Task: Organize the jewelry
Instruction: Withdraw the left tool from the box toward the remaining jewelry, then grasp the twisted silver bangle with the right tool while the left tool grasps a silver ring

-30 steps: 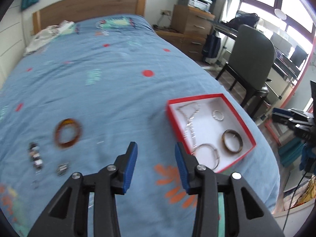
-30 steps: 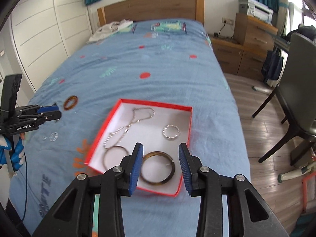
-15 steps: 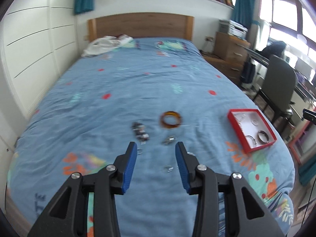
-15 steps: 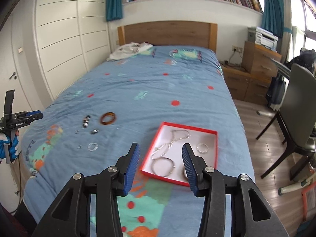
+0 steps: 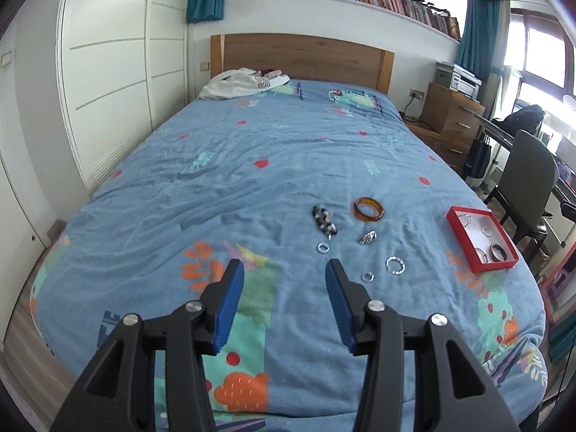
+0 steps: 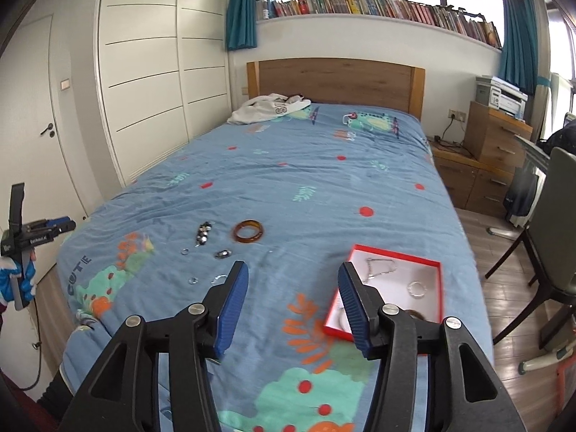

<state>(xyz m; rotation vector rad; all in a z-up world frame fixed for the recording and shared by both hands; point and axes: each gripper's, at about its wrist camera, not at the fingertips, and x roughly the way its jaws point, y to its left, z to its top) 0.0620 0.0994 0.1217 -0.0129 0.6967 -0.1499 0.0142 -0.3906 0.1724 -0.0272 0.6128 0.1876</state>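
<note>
We count 1 red tray [image 5: 454,220] on the right side of the bed [image 5: 223,180]. Inside it we see 1 chain [image 6: 379,268], 1 silver ring [image 6: 417,289] and 2 bangles [image 5: 498,252]. Loose on the cover to its left we count 1 amber bangle [image 5: 368,209], 1 beaded bracelet [image 5: 325,221], 1 small metal clasp piece [image 5: 368,237] and 3 silver rings [image 5: 323,248]. At the far end lies 1 white garment [image 5: 241,82].

Home bedroom: bed [image 5: 252,180], wardrobe [image 6: 151,82], bookshelf [image 6: 378,5].
</note>
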